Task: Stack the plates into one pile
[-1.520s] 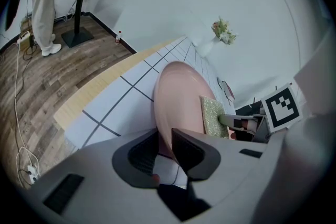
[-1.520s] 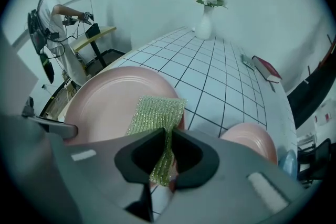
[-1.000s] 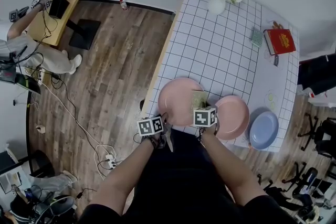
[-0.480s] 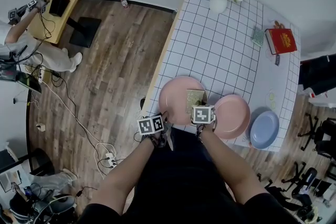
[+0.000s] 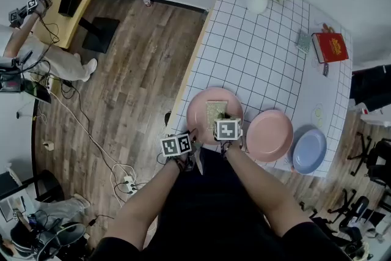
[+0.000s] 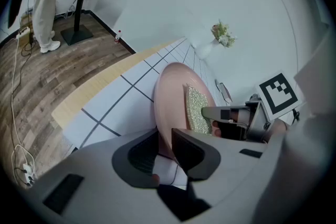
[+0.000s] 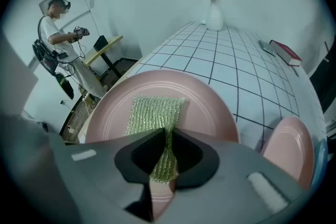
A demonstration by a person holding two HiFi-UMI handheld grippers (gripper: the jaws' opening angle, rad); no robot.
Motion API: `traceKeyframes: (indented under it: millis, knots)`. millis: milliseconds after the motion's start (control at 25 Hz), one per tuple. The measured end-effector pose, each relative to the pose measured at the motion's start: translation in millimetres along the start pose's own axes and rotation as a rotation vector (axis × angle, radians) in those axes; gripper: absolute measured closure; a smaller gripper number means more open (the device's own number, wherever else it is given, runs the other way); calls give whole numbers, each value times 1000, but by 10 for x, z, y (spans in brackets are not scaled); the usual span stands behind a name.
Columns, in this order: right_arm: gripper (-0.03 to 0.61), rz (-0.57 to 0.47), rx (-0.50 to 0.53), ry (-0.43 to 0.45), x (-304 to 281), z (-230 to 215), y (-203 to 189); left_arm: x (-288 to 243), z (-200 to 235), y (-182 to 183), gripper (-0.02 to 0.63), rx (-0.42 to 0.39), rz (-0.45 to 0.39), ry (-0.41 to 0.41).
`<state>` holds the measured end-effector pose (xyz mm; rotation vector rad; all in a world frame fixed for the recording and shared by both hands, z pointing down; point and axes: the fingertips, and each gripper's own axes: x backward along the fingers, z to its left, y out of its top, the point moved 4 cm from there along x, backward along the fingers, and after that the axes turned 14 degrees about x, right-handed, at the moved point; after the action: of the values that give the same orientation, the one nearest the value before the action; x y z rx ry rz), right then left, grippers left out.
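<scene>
The left gripper (image 6: 164,136) is clamped on the near rim of the large pink plate (image 5: 198,116), which lies at the near left edge of the gridded table (image 5: 256,52). A green glittery cloth (image 7: 153,113) lies on that plate, its near end pinched between the closed jaws of the right gripper (image 7: 169,147). Further right, a smaller pink plate (image 5: 270,135) and a blue plate (image 5: 308,151) lie side by side, unstacked.

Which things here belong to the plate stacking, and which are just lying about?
In the job: left pink plate, gripped at its rim by the left gripper; glittery green cloth on it, pinched by the right gripper; right pink plate; blue plate.
Lying about: vase of flowers; red book.
</scene>
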<state>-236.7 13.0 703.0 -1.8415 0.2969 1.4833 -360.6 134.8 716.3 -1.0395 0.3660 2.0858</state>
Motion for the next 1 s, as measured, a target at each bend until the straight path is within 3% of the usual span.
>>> traceKeyframes:
  millis: [600,1000]
  knots:
    - [522,-29,-109,247,-130,495,250,0,11,-21,541,1,14,-40]
    - [523,-33,-126,319,-196,654,282,4,13,-21,541,1,18,-45]
